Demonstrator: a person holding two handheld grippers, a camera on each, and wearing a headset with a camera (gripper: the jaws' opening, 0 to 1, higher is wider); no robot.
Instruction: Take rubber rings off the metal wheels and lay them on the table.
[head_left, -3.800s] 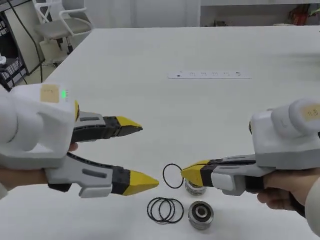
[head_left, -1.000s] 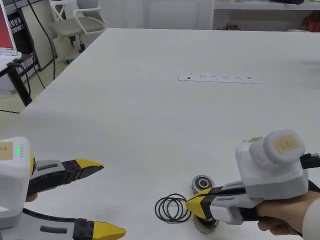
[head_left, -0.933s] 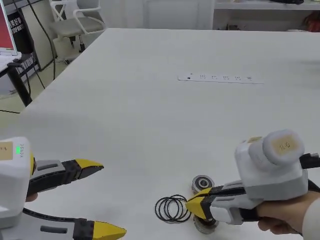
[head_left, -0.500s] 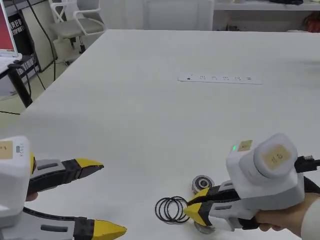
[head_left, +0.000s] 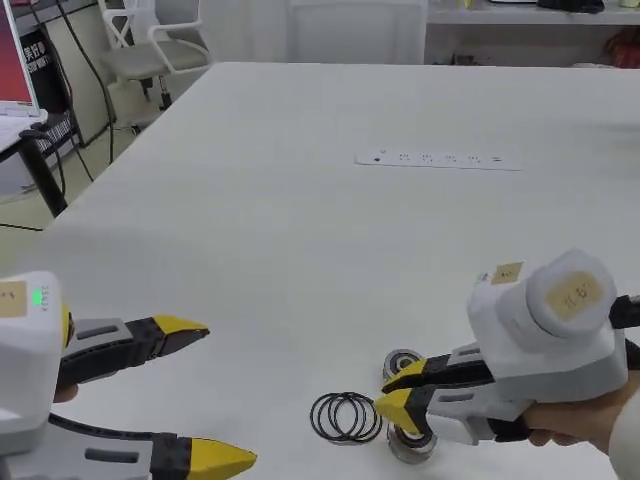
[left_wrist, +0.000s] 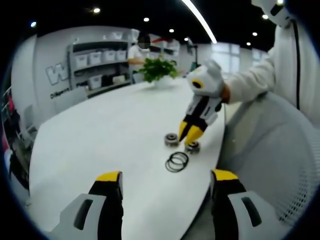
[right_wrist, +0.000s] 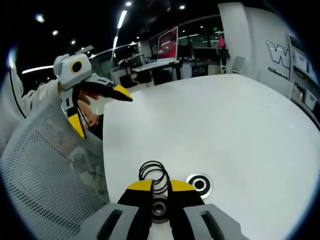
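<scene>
Two metal wheels stand near the table's (head_left: 300, 220) front edge. One wheel (head_left: 401, 362) stands free. The other wheel (head_left: 412, 443) sits between the jaws of my right gripper (head_left: 398, 390), which are narrowly open around it. In the right gripper view that wheel (right_wrist: 159, 208) lies just behind the yellow fingertips (right_wrist: 141, 185), and the free wheel (right_wrist: 200, 183) is to its right. Several black rubber rings (head_left: 345, 416) lie overlapped on the table just left of the wheels. My left gripper (head_left: 205, 395) hovers wide open at the lower left, holding nothing.
A white power strip (head_left: 438, 159) lies mid-table, far beyond the work. An office chair (head_left: 140, 40) and a desk (head_left: 25, 110) stand off the table's left side. In the left gripper view a potted plant (left_wrist: 159, 68) sits at the table's far end.
My right gripper has shifted from the ring pile onto the nearer wheel, rolled a little, and its jaws have parted. The left gripper has stayed still and open.
</scene>
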